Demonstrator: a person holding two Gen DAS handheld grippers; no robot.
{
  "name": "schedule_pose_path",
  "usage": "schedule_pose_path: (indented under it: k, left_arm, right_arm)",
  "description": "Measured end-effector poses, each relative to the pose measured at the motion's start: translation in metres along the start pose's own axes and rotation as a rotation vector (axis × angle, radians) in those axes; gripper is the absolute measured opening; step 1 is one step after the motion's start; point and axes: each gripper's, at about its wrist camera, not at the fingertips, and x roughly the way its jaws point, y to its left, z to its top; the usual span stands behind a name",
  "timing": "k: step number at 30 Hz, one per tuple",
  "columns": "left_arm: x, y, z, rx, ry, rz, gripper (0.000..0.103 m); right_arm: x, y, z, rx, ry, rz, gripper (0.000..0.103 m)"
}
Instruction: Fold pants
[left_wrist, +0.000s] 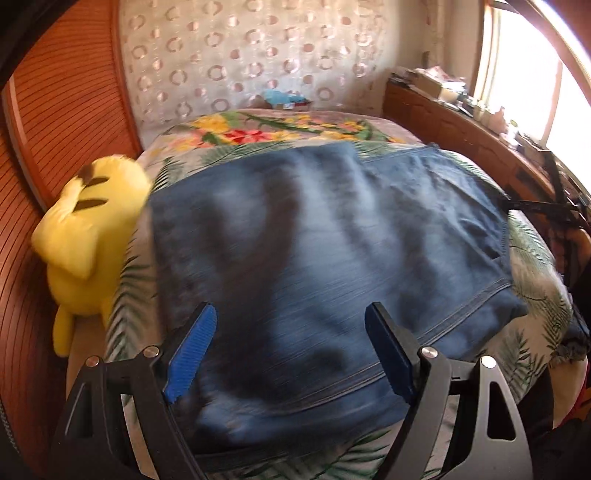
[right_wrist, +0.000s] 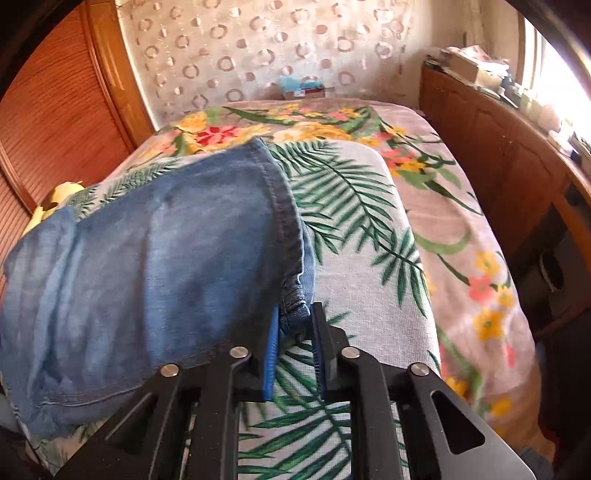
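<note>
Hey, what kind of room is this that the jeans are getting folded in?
Most likely a bedroom in a home. The jeans lie on a bed with a leaf and flower print cover, a yellow plush toy sits at its edge, and a cluttered wooden cabinet runs under a bright window.

Faded blue denim pants (left_wrist: 314, 236) are shown on a green palm-leaf bedspread (right_wrist: 362, 229); a yellow plush toy (left_wrist: 85, 236) is seen at left, blue-padded fingers (left_wrist: 192, 343) below.

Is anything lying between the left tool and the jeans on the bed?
Nothing visible does. The left tool hangs open directly over the jeans, with only denim between its fingers. The yellow plush toy sits off at the jeans' left edge, clear of the tool. The right tool is pinching the jeans' corner.
</note>
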Motion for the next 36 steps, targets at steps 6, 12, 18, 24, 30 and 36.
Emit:
schedule_pose_path:
  k: [6,12,18,24,30,36]
  left_arm:
    - [-0.004,0.023,-0.010,-0.049,0.007,0.025,0.083]
    - [-0.020,0.032,-0.010,-0.070,-0.030,0.023,0.083]
    - [-0.038,0.033,-0.006,-0.070,-0.070,0.017,0.083]
    - [-0.050,0.034,-0.003,-0.066,-0.096,0.017,0.083]
    - [-0.050,0.031,-0.003,-0.065,-0.099,0.002,0.083]
    - [-0.042,0.018,0.000,-0.047,-0.087,-0.017,0.083]
  right_arm:
    - [-0.034,0.021,0.020,-0.056,-0.084,0.023,0.013]
    - [-0.079,0.063,0.042,-0.130,-0.177,0.094,0.013]
    - [-0.120,0.124,0.051,-0.219,-0.256,0.226,0.013]
    - [-0.142,0.191,0.037,-0.341,-0.264,0.366,0.013]
    - [-0.127,0.225,0.011,-0.407,-0.149,0.482,0.015]
    - [-0.113,0.223,-0.006,-0.455,-0.105,0.417,0.029]
